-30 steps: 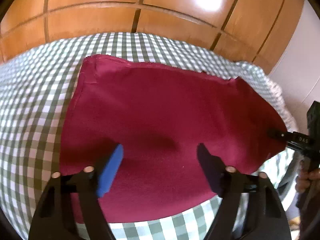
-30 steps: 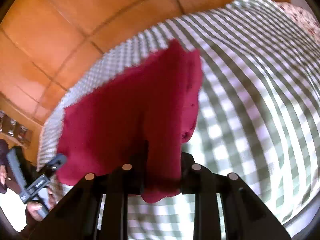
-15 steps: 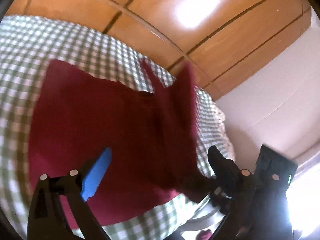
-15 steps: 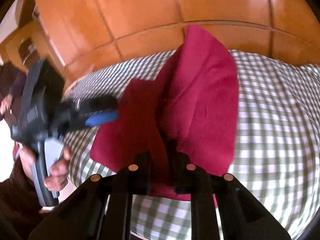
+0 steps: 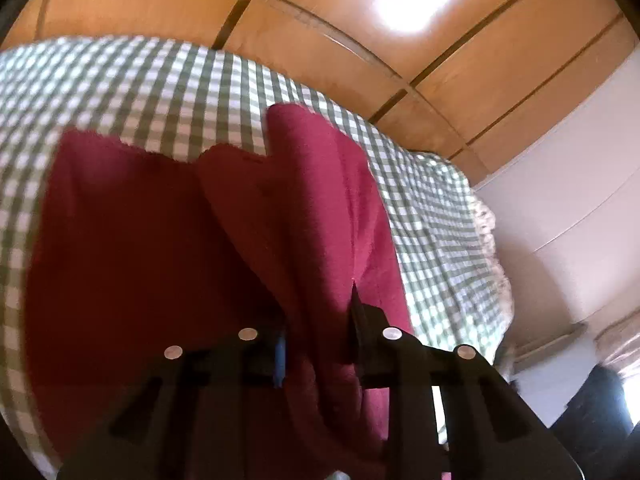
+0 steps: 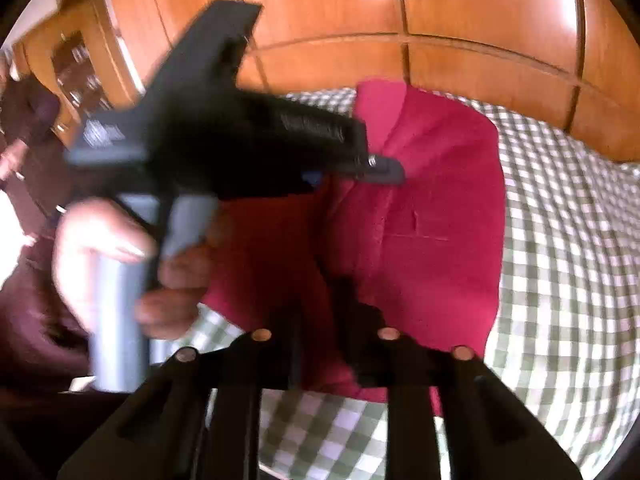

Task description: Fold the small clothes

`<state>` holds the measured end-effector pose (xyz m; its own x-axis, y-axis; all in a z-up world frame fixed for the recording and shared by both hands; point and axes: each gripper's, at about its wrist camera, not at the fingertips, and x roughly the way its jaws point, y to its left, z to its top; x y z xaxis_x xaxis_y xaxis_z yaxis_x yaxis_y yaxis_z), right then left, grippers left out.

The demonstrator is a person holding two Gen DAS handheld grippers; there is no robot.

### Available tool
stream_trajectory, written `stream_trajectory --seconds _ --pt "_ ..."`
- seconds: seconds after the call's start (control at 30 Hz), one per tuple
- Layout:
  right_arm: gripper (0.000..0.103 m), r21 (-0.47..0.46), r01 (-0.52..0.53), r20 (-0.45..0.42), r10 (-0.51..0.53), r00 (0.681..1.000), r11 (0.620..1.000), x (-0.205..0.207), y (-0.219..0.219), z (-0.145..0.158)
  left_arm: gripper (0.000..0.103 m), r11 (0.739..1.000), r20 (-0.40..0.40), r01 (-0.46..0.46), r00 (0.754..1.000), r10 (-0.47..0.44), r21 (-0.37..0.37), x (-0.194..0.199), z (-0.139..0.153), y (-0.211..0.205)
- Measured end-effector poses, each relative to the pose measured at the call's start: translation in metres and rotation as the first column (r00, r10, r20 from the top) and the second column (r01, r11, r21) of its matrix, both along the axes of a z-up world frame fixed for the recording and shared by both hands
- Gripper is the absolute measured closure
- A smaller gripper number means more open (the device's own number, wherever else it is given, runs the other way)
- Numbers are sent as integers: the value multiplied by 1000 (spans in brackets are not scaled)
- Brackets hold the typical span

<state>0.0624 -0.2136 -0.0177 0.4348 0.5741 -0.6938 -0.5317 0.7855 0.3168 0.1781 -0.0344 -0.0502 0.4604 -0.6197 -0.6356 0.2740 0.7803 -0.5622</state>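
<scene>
A dark red cloth (image 5: 140, 260) lies on the green-and-white checked tablecloth (image 5: 120, 88), with one side lifted and folded over the rest. My left gripper (image 5: 318, 340) is closing, and a bunched fold of the cloth fills the gap between its blue pad and its black finger. In the right wrist view the red cloth (image 6: 440, 220) shows that folded flap. My right gripper (image 6: 326, 332) is opening, with its fingers apart and the cloth's near edge between them. The left gripper (image 6: 384, 168) reaches in from the left over the cloth, held by a hand (image 6: 120, 260).
Brown wooden panelling (image 5: 320, 20) stands behind the table. A white wall (image 5: 580, 160) is on the right past the cloth's frilled edge. The checked tablecloth (image 6: 560, 280) lies bare to the right of the garment. A wooden shelf with glassware (image 6: 76, 68) stands at far left.
The right gripper carried the cloth's side over the rest, then its jaws parted. The left gripper's wide jaws moved onto the lifted fold and closed on it.
</scene>
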Motion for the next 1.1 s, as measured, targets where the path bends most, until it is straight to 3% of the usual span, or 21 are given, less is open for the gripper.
stream_trajectory --seconds 0.03,0.07,0.17,0.23,0.3,0.53,0.7,0.73,0.8,0.83,0.87,0.97,1.1 --pt "40 70 -6 -16 8 1000 998 -1 -11 8 81 1000 12 8 1000 -8 12 0 4 -1" --pt "38 128 16 4 -16 1000 992 -3 -29 18 81 1000 20 17 1000 -17 20 5 6 0" --pt "39 181 103 13 -107 994 978 2 -68 29 81 999 48 40 998 -41 24 5 20 15" --pt "49 148 178 -2 -180 984 973 9 -85 22 81 999 70 40 997 -42 27 4 33 26" --pt "51 114 191 -29 -189 982 975 17 -85 8 81 999 80 37 996 -39 20 -2 39 38" --pt "53 51 23 -62 -20 998 998 15 -2 -13 81 995 76 -47 996 41 83 -15 36 105" --pt "52 -59 -17 -88 12 996 998 17 44 -37 81 981 -1 -117 993 118 157 -16 0 140" --pt "52 -66 -19 -100 12 995 998 20 48 -43 80 976 -13 -123 992 127 179 -17 -8 141" --pt "52 -85 -20 -96 12 995 996 19 54 -51 66 958 -25 -173 983 183 230 -19 -23 145" --pt "52 -87 -21 -93 13 996 996 19 53 -52 55 951 -18 -199 978 209 236 -21 -25 146" --pt "51 -80 -26 -94 18 995 996 19 52 -51 53 943 -1 -233 971 240 237 -25 -23 148" --pt "45 -25 -55 -109 52 993 998 15 45 -39 53 916 98 -340 940 326 213 -45 0 152" --pt "44 96 -18 -82 26 996 995 23 21 -6 53 917 215 -361 922 323 170 -79 25 147"
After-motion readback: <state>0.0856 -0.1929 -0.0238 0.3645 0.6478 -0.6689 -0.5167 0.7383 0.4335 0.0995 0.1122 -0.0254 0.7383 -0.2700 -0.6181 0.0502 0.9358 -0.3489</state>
